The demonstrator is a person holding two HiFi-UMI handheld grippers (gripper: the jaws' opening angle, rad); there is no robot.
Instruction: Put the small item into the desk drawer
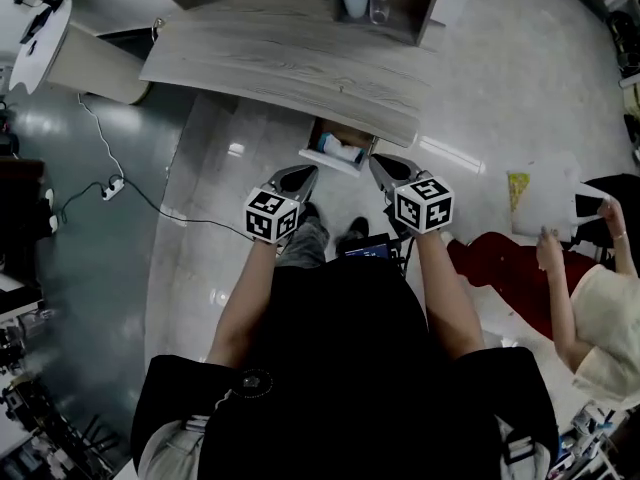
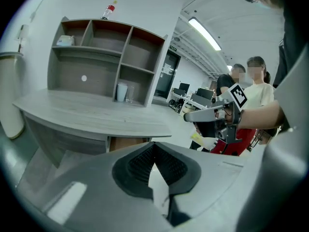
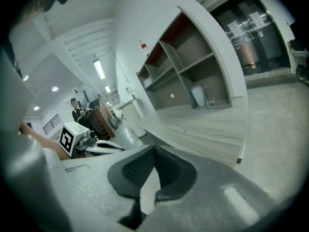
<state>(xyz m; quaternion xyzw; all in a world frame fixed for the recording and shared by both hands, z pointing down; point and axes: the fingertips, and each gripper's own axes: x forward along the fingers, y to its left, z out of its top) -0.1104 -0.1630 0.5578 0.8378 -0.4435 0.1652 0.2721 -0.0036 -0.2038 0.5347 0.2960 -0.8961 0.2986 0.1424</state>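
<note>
Your left gripper [image 2: 154, 146] has its ribbed black pads pressed together on nothing, and your right gripper [image 3: 154, 151] is closed and empty too. Both hang side by side, apart, just short of the open drawer [image 1: 335, 166]. It juts from under the curved front edge of the grey wood-grain desk [image 1: 270, 63]. The small item [image 1: 340, 148], white and blue, lies inside the drawer; the desk edge cuts off the drawer's far part, and the item's shape is hard to make out. Glossy floor [image 1: 200, 228] lies open to your left. A person [image 1: 600, 308] stands at your right.
</note>
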